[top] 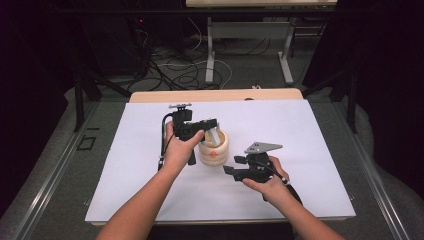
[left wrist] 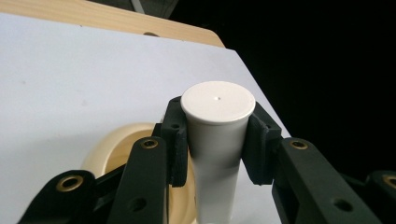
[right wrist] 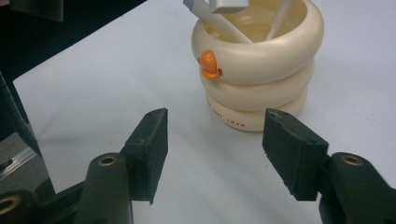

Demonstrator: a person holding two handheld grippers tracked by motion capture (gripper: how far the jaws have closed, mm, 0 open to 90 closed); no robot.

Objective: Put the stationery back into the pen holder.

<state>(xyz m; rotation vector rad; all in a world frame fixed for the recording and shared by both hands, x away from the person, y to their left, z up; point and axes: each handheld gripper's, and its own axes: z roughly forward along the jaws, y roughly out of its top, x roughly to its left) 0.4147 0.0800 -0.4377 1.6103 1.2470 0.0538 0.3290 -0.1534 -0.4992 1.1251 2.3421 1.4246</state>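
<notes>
The left gripper [top: 212, 129] is clamped on a white cylinder [left wrist: 217, 140], its two black pads pressing the sides just under the flat round cap, and it hangs over the mouth of the cream holder [top: 214, 148]. That holder, a stack of three rounded rings with a small orange duck beak [right wrist: 208, 64] on the top ring, stands on the white tabletop [top: 125, 165] near its middle, a little toward the far edge. The right gripper [top: 235, 167] hovers low over the tabletop just beside the holder, on the side toward the near right corner, its jaws standing apart with nothing between them and aimed at the holder's lower rings.

The cylinder's long axis runs steeply down from the cap toward the holder's opening, tilted rather than plumb, and its lower end is hidden by the left gripper's own jaws, so I cannot tell whether it is inside the rim yet. Two slimmer pen-like sticks [right wrist: 219, 21] lean inside the holder. The coming move, as I judge it, turns on the cylinder lying directly above the opening: the left hand is the nearer one and needs only to go down along that axis, while the right hand is placed to steady the holder.
</notes>
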